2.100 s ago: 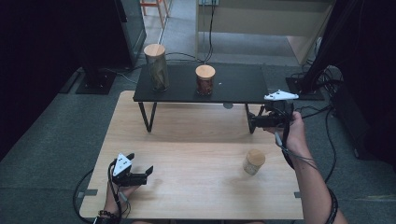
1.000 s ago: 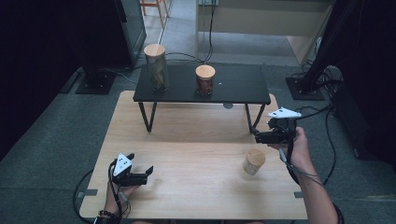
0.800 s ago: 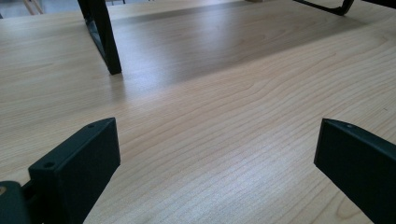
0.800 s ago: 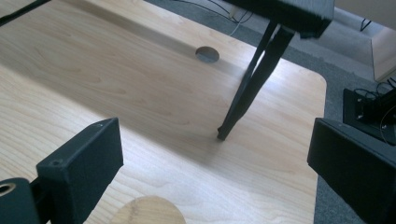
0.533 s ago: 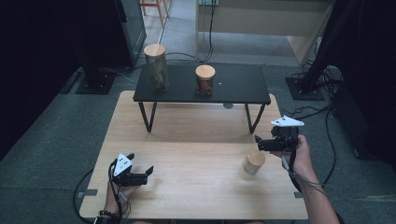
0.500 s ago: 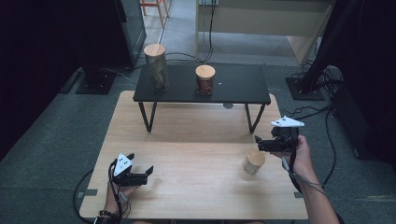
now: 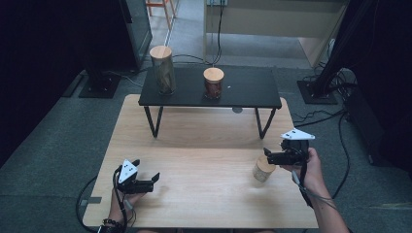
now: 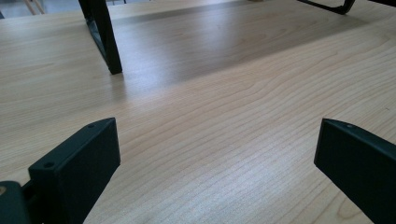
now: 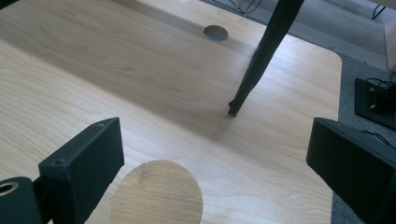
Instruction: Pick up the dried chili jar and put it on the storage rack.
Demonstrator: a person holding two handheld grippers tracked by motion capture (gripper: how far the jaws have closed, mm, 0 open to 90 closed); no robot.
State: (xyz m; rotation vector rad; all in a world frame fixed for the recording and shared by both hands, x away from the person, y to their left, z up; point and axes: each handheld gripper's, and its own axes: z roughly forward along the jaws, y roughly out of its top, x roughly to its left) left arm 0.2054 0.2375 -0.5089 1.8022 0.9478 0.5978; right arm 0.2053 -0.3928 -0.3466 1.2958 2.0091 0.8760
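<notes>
A small jar with a round wooden lid [image 7: 264, 169] stands on the wooden table [image 7: 204, 145], front right. My right gripper [image 7: 267, 155] hovers open just above and beyond it, jaws pointing left. In the right gripper view the lid [image 9: 156, 193] lies low between the wide-apart jaws of that gripper [image 9: 215, 154], nearer the left one, without touching. My left gripper [image 7: 154, 180] rests open near the table's front left, nothing between its jaws [image 8: 217, 149] but bare wood.
A low black shelf [image 7: 243, 90] spans the table's far side, carrying a tall wood-lidded jar [image 7: 163, 68] and a shorter dark jar [image 7: 214, 82]. Its right leg [image 9: 261, 60] stands just beyond my right gripper. A cable hole [image 7: 236, 110] sits under the shelf.
My right gripper has come back from beside the shelf's right leg toward the person and lowered to the small jar. The left gripper has stayed put.
</notes>
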